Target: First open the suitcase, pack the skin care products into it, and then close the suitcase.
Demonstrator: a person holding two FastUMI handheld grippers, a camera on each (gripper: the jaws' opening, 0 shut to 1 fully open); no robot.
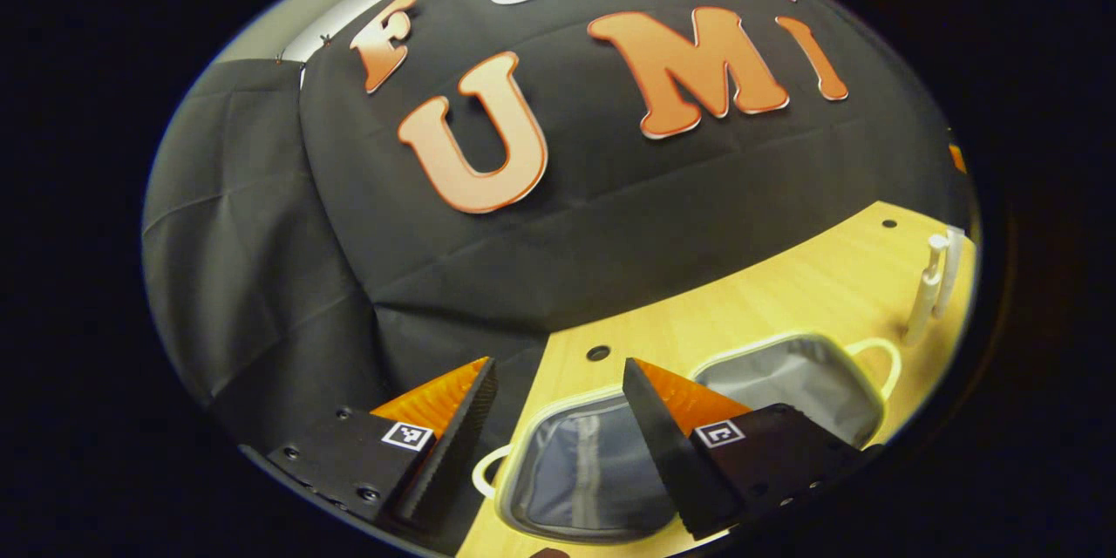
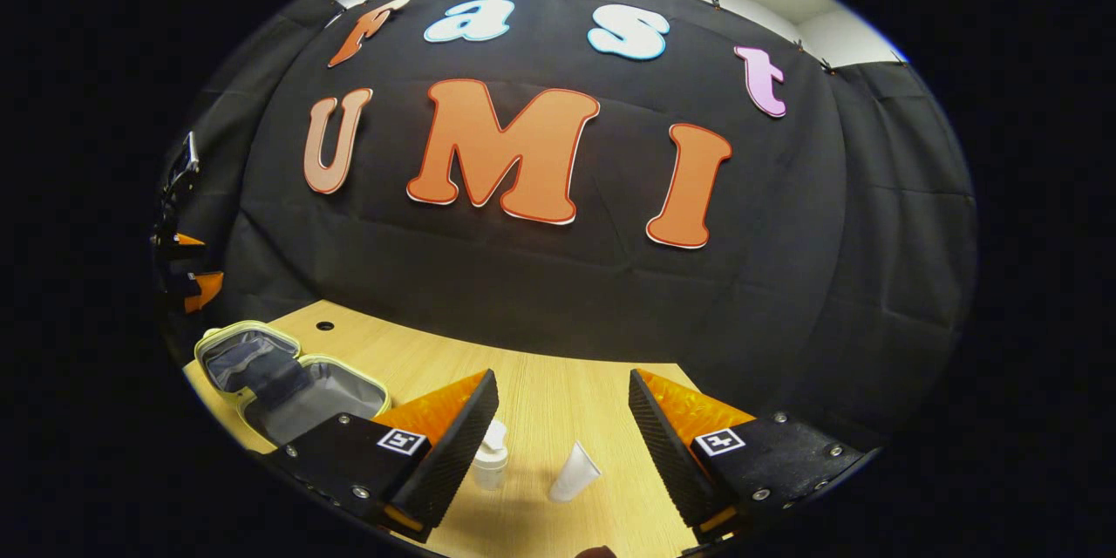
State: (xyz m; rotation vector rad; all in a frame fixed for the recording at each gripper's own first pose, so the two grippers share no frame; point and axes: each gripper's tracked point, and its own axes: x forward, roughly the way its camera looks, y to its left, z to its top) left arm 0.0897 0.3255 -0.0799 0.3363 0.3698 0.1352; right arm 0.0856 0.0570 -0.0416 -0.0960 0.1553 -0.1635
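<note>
Suitcase (image 1: 689, 418): small soft case, lying open flat on the bench (image 1: 785, 288), both halves lining-up, hinge between them. Long axis runs across the two halves, roughly along the bench's near edge in the left gripper view. A loop handle (image 1: 881, 357) sticks out from the far half; another loop shows at the near half's end. The near half is partly covered by a gripper finger, and its lower rim is cut off. In the right gripper view the suitcase (image 2: 288, 379) sits toward the bench's left end, one corner behind the gripper.

Bottle (image 2: 491, 453): upright, pump cap up, near the bench's front edge, partly behind a finger.

Tube (image 2: 575, 472): lying beside the bottle, apart from it, cap end nearest the camera, tilted. In the left gripper view both items are small and pale at the bench's right edge; details unclear.

Left gripper (image 1: 558, 427): wide open, empty, above the suitcase.

Right gripper (image 2: 562, 440): wide open, empty, above the bottle and tube.
</note>
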